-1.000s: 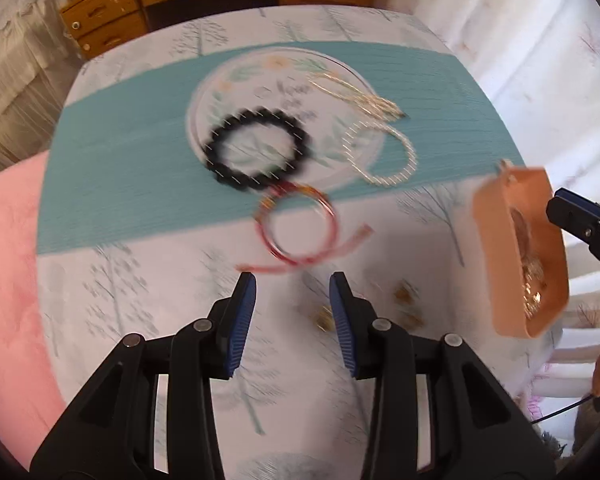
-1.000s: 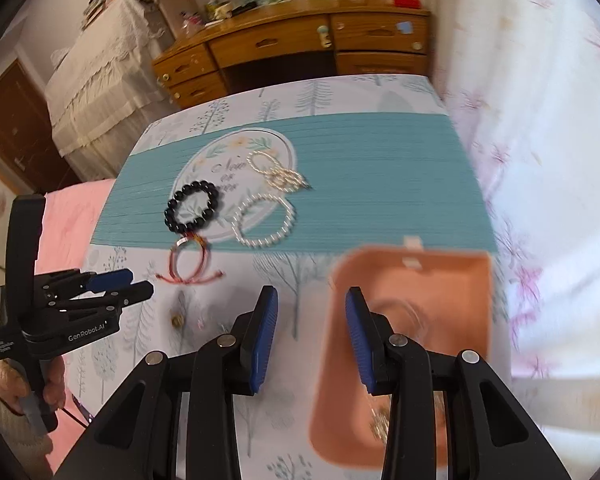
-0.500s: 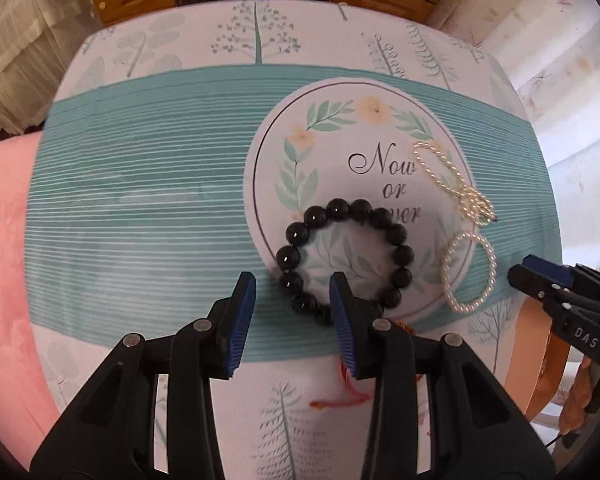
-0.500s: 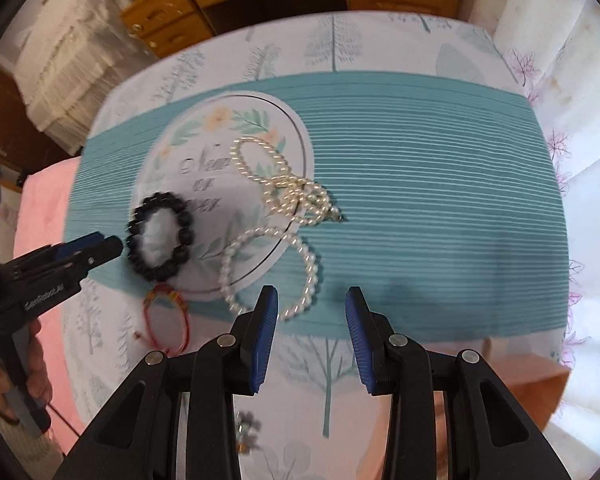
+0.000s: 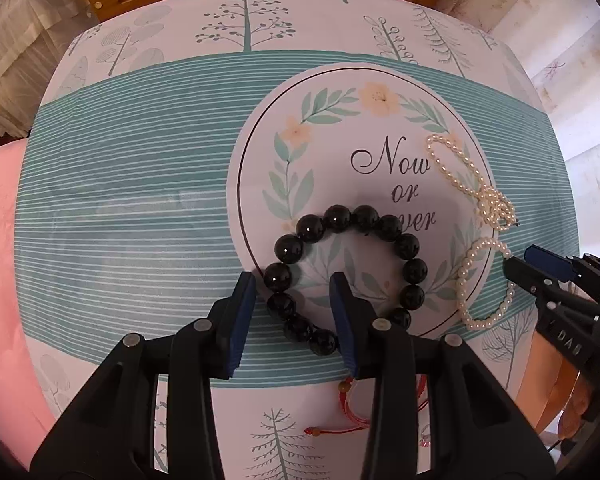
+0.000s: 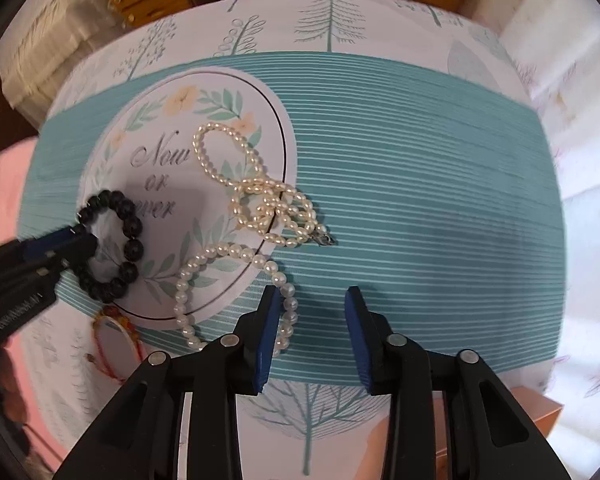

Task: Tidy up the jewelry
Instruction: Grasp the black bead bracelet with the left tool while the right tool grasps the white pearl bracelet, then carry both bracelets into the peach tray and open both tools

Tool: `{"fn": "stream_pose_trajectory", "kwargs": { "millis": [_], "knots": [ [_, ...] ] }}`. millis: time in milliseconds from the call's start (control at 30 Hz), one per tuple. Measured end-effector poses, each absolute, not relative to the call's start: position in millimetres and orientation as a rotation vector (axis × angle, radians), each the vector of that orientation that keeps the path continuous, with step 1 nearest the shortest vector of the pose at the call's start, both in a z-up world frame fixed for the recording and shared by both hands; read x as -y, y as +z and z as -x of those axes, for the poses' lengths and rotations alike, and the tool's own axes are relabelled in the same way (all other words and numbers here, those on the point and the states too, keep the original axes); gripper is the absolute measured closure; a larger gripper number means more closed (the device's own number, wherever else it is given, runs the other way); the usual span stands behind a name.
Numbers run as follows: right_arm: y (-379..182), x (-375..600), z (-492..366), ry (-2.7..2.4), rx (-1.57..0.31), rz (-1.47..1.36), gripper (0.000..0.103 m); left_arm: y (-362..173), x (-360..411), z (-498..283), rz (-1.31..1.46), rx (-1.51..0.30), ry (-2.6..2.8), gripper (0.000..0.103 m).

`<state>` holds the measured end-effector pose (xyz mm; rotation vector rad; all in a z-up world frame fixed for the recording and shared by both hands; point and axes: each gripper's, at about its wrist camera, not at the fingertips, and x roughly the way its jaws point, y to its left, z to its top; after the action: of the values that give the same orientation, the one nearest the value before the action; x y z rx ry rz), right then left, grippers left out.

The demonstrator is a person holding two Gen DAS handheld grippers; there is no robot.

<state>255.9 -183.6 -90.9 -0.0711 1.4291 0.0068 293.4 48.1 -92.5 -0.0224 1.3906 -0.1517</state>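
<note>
Black bead bracelet (image 5: 344,276): lies on the bench (image 5: 140,184), half on the round "Now or never" print; its near-left beads sit between the left tongs (image 5: 292,284), blades apart, not pressing.
Pearl bracelet (image 6: 236,292): beside the right tongs (image 6: 312,300), whose blades are closing on nothing, the pearls just outside the left blade.
Pearl necklace (image 6: 260,200): heaped farther back.
Red cord bracelet (image 6: 116,336): at the near edge.

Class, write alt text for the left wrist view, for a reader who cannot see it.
The left gripper, jaws open, straddles one side of a black round-bead bracelet lying on a tablecloth's printed floral circle. To the right, the right gripper reaches a white pearl bracelet, below a knotted pearl strand.
</note>
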Motion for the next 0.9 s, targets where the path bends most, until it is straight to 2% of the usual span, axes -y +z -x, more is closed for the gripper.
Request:
{"fn": "stream_pose_trajectory", "kwargs": {
  "millis": [33,100,133,167,433,900],
  "knots": [
    [-91.6,179.9,-254.9,0.004,-1.424,0.102,0.073,-93.4,-47.1,-292.2,0.015,-1.389,-0.146,0.069],
    [-92.1,174.2,-253.5,0.014,-1.413,0.124,0.079,-92.3,-42.1,-288.1,-0.016,-1.382,-0.116,0.080],
    [-92.0,172.2,-252.5,0.017,-1.411,0.132,0.087,-92.0,-42.0,-287.9,-0.021,-1.377,-0.099,0.091],
    [-91.7,170.4,-251.7,0.017,-1.411,0.138,0.096,-90.9,-40.6,-286.0,0.003,-1.377,-0.103,0.091],
    [-74.5,185.0,-237.1,0.066,-1.378,0.006,0.096,-77.8,-59.9,-272.9,0.185,-1.330,-0.135,0.091],
    [71.8,258.0,-139.9,0.141,-1.099,-0.184,0.096,73.5,-34.8,-199.3,0.194,-1.085,-0.349,0.091]
  ]
}}
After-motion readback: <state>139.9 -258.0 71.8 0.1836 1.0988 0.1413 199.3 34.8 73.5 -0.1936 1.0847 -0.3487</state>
